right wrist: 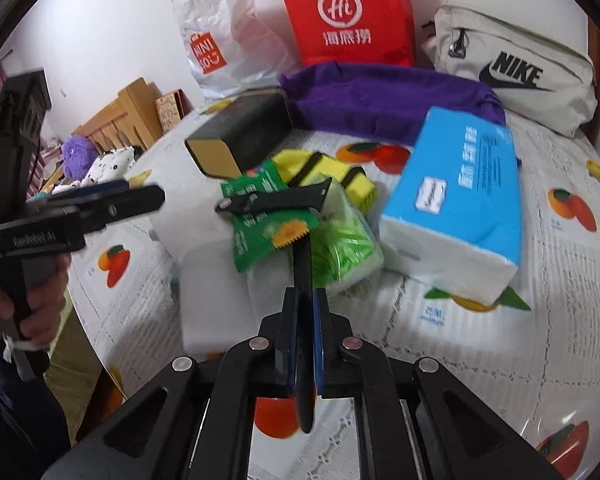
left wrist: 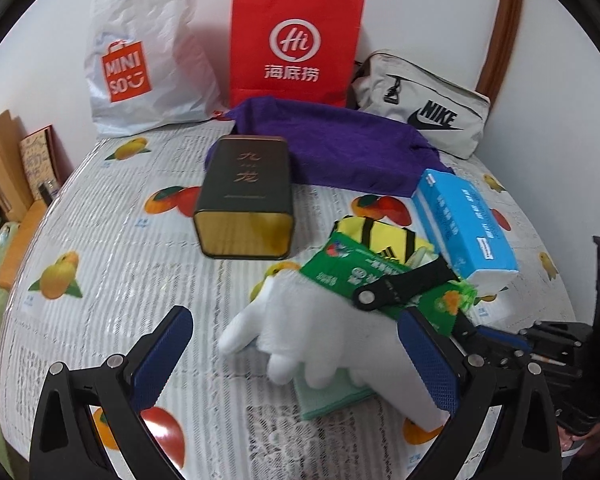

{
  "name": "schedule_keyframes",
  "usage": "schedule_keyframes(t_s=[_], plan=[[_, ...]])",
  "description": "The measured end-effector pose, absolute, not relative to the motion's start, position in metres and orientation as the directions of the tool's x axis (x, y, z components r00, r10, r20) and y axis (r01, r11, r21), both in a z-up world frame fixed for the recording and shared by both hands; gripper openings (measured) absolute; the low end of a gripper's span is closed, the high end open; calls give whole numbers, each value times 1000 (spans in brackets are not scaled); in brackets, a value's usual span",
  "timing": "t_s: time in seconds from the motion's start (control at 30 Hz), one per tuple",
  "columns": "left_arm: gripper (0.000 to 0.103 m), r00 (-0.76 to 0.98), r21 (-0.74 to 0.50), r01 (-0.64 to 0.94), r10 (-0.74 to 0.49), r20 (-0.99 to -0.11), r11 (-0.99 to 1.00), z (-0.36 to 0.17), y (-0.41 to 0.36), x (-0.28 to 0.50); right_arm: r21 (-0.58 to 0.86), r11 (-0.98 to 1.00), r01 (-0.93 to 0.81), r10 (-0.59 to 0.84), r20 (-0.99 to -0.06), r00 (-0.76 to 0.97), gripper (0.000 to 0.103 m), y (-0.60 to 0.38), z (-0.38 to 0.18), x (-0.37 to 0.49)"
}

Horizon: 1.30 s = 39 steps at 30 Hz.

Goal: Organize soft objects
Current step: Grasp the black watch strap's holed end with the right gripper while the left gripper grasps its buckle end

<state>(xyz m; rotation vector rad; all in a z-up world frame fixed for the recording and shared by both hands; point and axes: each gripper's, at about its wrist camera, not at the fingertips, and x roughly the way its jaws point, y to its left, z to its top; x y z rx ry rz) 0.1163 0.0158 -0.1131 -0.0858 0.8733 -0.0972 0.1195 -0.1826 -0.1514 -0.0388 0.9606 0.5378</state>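
Fruit-patterned table cover [left wrist: 112, 248] is strewn with soft items; a black strap [right wrist: 304, 264] is pinched between the closed right gripper [right wrist: 305, 312], seemingly for lifting off the green packet [right wrist: 260, 216], while the left gripper [left wrist: 296, 356] is held open around the white glove [left wrist: 316, 332]

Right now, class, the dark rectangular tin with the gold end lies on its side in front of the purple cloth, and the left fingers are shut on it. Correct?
Not quite. The left fingers stand open, well short of the dark rectangular tin. The left wrist view shows it. The tin does lie on its side before the purple cloth.
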Motion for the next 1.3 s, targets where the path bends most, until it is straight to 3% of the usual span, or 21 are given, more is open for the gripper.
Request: schedule_keyframes(t_s=[0.3, 0.67, 0.87, 0.93, 1.07, 1.13, 1.23, 1.27, 1.3], plan=[[103, 625, -89, 103, -134, -769, 991, -118, -4, 127, 297, 847, -442, 480, -784, 393, 10, -179, -174, 139], [103, 578, -11, 220, -139, -804, 975, -136, -42, 160, 238, 857, -456, 455, -766, 455, 5, -216, -145, 112], [102, 535, -9, 270, -158, -830, 963, -149, -53, 173, 240, 871, -427, 431, -791, 434, 5, -237, -158, 106], [97, 520, -17, 290, -172, -837, 957, -151, -56, 172, 240, 875, -421, 425, -798, 428, 9, -235, -164, 108], [77, 503, -36, 317, -200, -841, 948, -151, -59, 170, 264, 864, -428, 445, -799, 405, 12, -232, -171, 114], [73, 500, -38, 339, -214, -839, 940, -149, -60, 166, 269, 860, -433, 448, -804, 391, 13, -229, -174, 117], [73, 500, -18, 357, -208, -841, 934, -148, -63, 166, 293, 848, -441, 469, -801, 371, 31, -227, -177, 122], [73, 501, -16, 360, -208, -840, 933, -147, -64, 167, 305, 841, -447, 482, -798, 363, 42, -226, -178, 122], [73, 502, -20, 362, -213, -838, 932, -147, -64, 168, 311, 835, -453, 490, -794, 359, 44, -224, -179, 122]])
